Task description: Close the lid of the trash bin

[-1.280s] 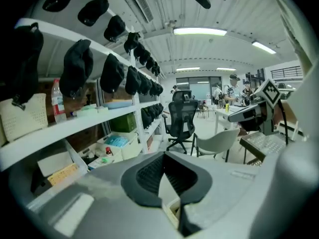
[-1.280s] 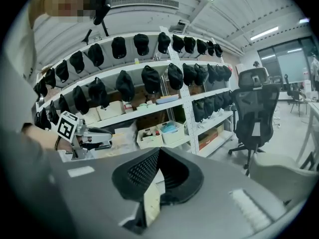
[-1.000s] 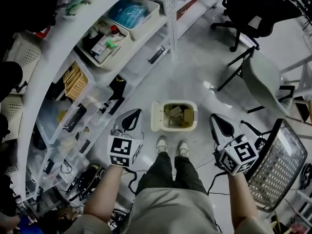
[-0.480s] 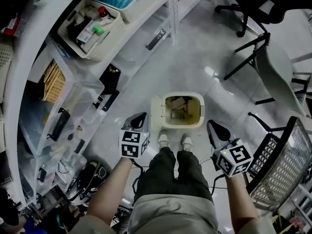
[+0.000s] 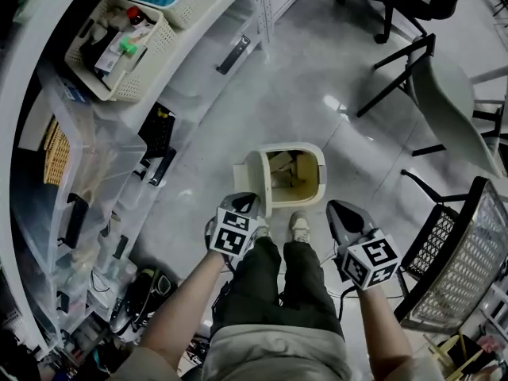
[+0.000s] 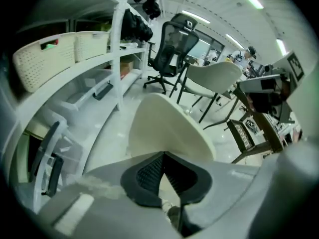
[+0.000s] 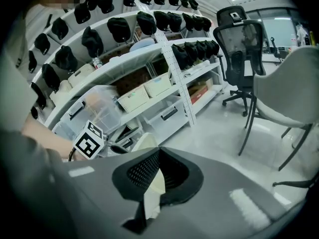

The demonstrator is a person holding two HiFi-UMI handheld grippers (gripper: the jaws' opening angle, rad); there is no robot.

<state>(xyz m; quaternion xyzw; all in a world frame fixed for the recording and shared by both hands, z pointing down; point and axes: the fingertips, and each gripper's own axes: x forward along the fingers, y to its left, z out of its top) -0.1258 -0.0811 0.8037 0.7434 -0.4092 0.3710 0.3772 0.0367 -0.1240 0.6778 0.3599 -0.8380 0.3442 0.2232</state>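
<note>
A cream trash bin [image 5: 308, 159] stands on the floor just beyond the person's shoes, with brown scraps inside. Its lid [image 5: 255, 182] is open and stands up along the bin's left side. My left gripper [image 5: 244, 204] is shut, with its tips right at the lid's near edge. In the left gripper view the lid [image 6: 164, 128] fills the space just past the shut left gripper [image 6: 163, 154]. My right gripper [image 5: 338, 209] is shut and empty, to the right of the bin and apart from it. In the right gripper view the right gripper [image 7: 158, 150] points past the lid [image 7: 144, 141] toward the shelves.
White shelving [image 5: 171, 50] with baskets and clear boxes runs along the left. A grey chair [image 5: 444, 94] and a black office chair [image 5: 397, 2] stand at the upper right. A wire mesh chair [image 5: 460, 268] is at the right. Cables and gear [image 5: 147, 288] lie at the lower left.
Both grippers have moved forward toward the bin. The left one has come up to the lid's near edge. The lid now looks narrower and more upright.
</note>
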